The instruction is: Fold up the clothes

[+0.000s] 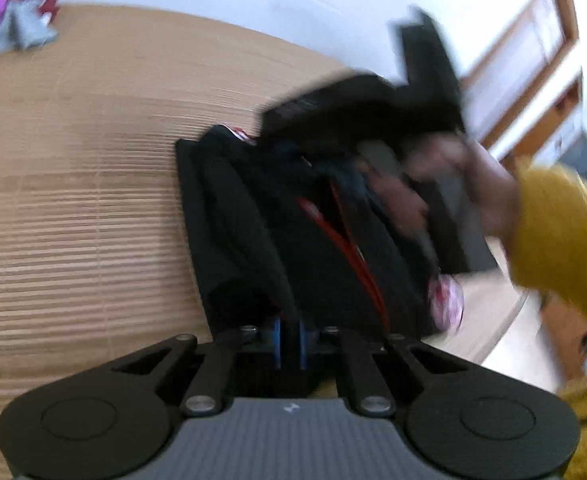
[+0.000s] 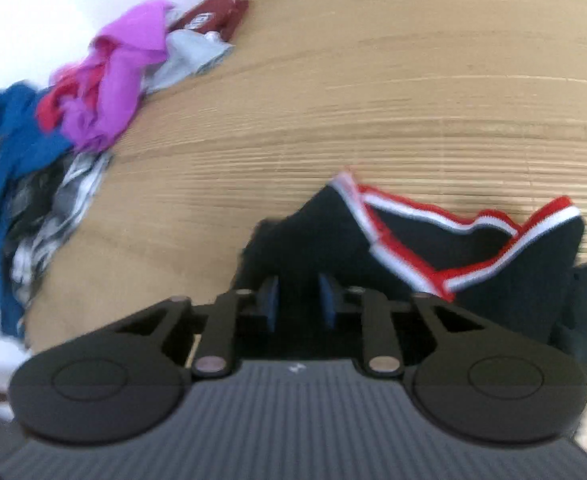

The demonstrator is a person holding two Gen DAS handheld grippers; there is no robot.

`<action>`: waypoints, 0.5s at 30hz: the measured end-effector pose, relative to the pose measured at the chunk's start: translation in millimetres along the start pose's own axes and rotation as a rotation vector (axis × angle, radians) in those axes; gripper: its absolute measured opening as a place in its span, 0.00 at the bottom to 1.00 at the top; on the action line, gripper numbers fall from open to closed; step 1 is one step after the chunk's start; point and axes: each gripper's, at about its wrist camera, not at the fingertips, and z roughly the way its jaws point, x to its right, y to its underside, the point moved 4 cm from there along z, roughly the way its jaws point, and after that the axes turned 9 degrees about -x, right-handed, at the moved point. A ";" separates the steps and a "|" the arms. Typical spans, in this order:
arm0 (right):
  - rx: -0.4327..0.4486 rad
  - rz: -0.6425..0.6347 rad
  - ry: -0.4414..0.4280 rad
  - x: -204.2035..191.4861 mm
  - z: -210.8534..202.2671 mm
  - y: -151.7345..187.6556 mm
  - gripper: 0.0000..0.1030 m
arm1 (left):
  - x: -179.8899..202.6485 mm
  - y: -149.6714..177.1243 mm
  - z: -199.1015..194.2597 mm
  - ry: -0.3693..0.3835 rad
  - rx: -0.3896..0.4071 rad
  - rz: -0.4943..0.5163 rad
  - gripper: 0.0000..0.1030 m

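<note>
Clothes pile (image 2: 65,120): heaped at the worktop's (image 2: 373,100) far left edge. Black garment (image 2: 473,256), red-and-white trimmed: laid near the front edge, pinched by the left claw (image 1: 289,332); right claw (image 2: 298,296) narrowly parted over it.

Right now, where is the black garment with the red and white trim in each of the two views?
Left wrist: the black garment fills the centre, running up from the left tongs, which are shut on it.
Right wrist: the black garment lies lower right, just beyond the right tongs.
Shared landmark: the pile of clothes at the far left of the table.
</note>
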 end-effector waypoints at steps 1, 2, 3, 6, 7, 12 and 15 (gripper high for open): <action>0.024 -0.005 -0.006 0.4 3.9 -2.1 0.21 | 4.4 4.8 -1.9 -0.020 -0.004 0.026 0.09; 0.030 -0.021 0.003 -3.2 4.8 -1.8 0.21 | 4.4 7.7 -3.5 -0.020 -0.005 0.021 0.09; 0.039 -0.059 0.023 -7.1 5.4 0.2 0.21 | 2.8 9.0 -4.4 -0.015 -0.004 0.008 0.09; 0.062 -0.142 0.072 -15.9 5.5 6.3 0.23 | 0.5 8.5 -6.2 -0.018 -0.013 -0.012 0.10; 0.062 -0.150 0.081 -16.9 4.1 7.1 0.24 | 1.2 7.0 -7.6 -0.026 -0.016 -0.011 0.12; 0.145 -0.094 0.077 -1.9 -65.0 24.9 0.40 | 3.3 7.7 -19.0 -0.060 -0.041 0.043 0.24; 0.206 -0.067 0.146 17.0 -108.7 60.4 0.50 | 5.0 6.4 -25.6 -0.075 -0.050 0.077 0.26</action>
